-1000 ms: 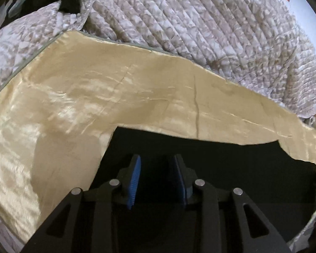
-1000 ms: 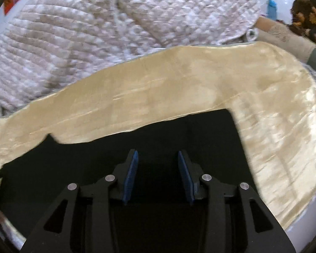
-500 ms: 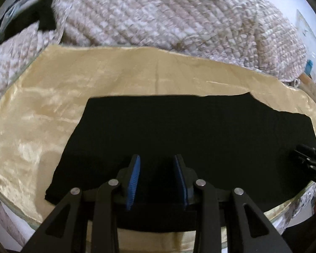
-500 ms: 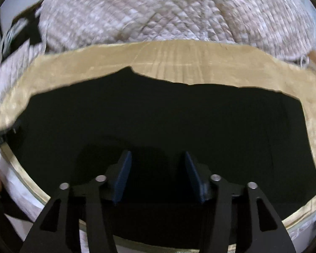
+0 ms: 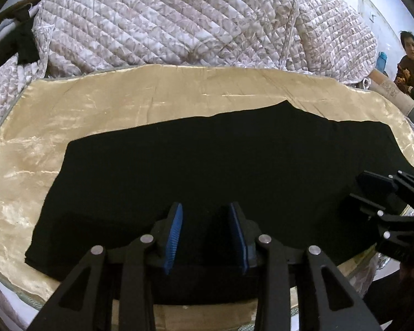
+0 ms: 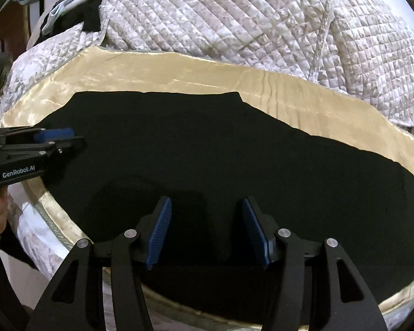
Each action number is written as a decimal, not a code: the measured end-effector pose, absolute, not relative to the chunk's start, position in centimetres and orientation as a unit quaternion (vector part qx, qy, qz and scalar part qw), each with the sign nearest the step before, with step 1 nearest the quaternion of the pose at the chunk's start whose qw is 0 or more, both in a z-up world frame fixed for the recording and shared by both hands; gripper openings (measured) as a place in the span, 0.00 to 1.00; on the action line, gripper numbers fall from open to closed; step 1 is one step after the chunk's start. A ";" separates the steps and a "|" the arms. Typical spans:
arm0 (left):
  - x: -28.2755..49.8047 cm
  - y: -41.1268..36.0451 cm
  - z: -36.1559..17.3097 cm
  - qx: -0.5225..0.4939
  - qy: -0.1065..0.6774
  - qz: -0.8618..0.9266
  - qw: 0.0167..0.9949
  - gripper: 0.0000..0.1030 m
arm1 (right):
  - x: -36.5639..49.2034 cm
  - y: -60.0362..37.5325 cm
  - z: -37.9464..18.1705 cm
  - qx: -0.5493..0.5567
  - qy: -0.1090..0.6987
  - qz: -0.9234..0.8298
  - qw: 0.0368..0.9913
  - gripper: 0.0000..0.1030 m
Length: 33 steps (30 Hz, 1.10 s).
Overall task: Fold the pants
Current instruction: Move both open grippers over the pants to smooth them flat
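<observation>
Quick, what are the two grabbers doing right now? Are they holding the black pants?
Left gripper: opening, fingers apart, gripping nothing.
Right gripper: open, empty above the black pants.

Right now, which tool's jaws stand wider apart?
The right tool: the gap between its blue pads is clearly wider than the left tool's. Both hover over the black pants.

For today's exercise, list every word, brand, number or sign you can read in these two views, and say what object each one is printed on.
"GenRobot.AI": white lettering on the side of the left claw, seen in the right wrist view.
Framed sheet on the wall, left wrist view: too small to read.
Nothing readable on the black pants or gold cloth.
</observation>
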State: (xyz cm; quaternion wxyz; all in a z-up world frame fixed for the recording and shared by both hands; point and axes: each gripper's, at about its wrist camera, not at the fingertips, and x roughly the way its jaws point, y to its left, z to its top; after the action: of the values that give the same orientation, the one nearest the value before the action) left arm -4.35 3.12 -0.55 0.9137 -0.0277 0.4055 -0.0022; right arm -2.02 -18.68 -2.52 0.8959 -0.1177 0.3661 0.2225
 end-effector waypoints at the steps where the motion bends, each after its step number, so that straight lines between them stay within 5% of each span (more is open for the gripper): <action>1: -4.4 3.2 -0.5 -0.030 0.406 -0.002 0.913 0.37 | -2.0 -18.8 -2.4 -0.114 0.365 0.222 0.897 0.53; 33: -7.5 11.2 -0.4 -0.138 0.395 0.093 0.904 0.38 | -0.2 -24.0 -1.7 -0.041 0.384 0.139 0.912 0.53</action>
State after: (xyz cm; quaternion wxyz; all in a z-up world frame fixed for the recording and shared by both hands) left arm -7.51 11.22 -0.44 0.9036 -0.1381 0.3947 0.0928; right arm -0.21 -24.01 -1.66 0.9120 -0.0405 0.3837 0.1390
